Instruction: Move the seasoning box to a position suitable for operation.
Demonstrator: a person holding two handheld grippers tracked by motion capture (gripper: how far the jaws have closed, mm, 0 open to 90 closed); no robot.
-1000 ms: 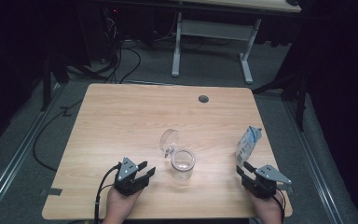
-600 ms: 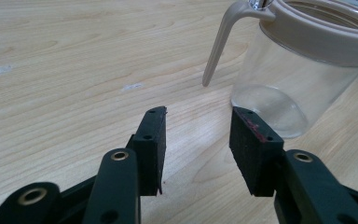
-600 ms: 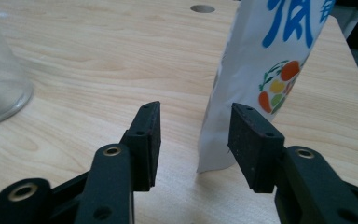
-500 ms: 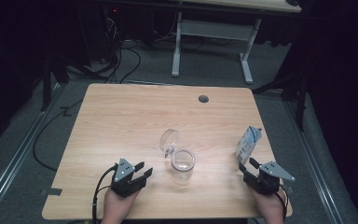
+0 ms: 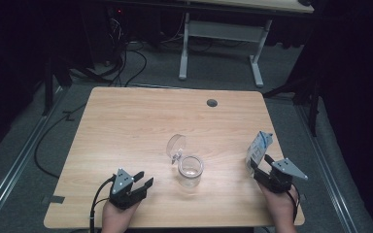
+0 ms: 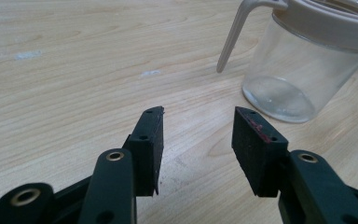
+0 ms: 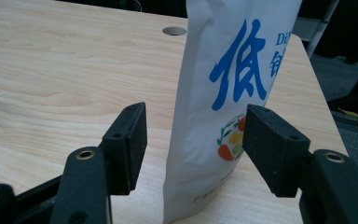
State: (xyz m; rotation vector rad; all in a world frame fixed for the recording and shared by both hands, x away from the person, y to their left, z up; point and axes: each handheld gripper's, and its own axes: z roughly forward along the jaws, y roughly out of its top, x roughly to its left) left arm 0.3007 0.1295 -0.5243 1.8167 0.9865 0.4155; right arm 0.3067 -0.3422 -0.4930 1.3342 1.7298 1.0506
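A clear glass jar [image 5: 190, 170] stands near the table's front middle, its hinged lid [image 5: 176, 145] flipped open behind it. My left gripper [image 5: 143, 178] rests low at the front left and points toward the jar [image 6: 303, 70]. It [image 6: 198, 126] is open, its jaws have just been opening, and nothing is between them. A white pouch [image 5: 259, 150] with blue print stands upright at the right edge. My right gripper [image 5: 260, 164] is open. Its jaws have just been opening, and the pouch [image 7: 233, 70] stands between them [image 7: 196, 126] with the pads off it.
The wooden table [image 5: 126, 121] has a round cable hole [image 5: 211, 103] near its far edge. The pouch stands close to the table's right edge. Beyond the table are cables on the floor and the white legs of another desk [image 5: 184, 48].
The right gripper's jaws have spread apart from the pouch, and that hand has drawn slightly back. The left gripper's jaws have widened a little. Jar and pouch have not moved.
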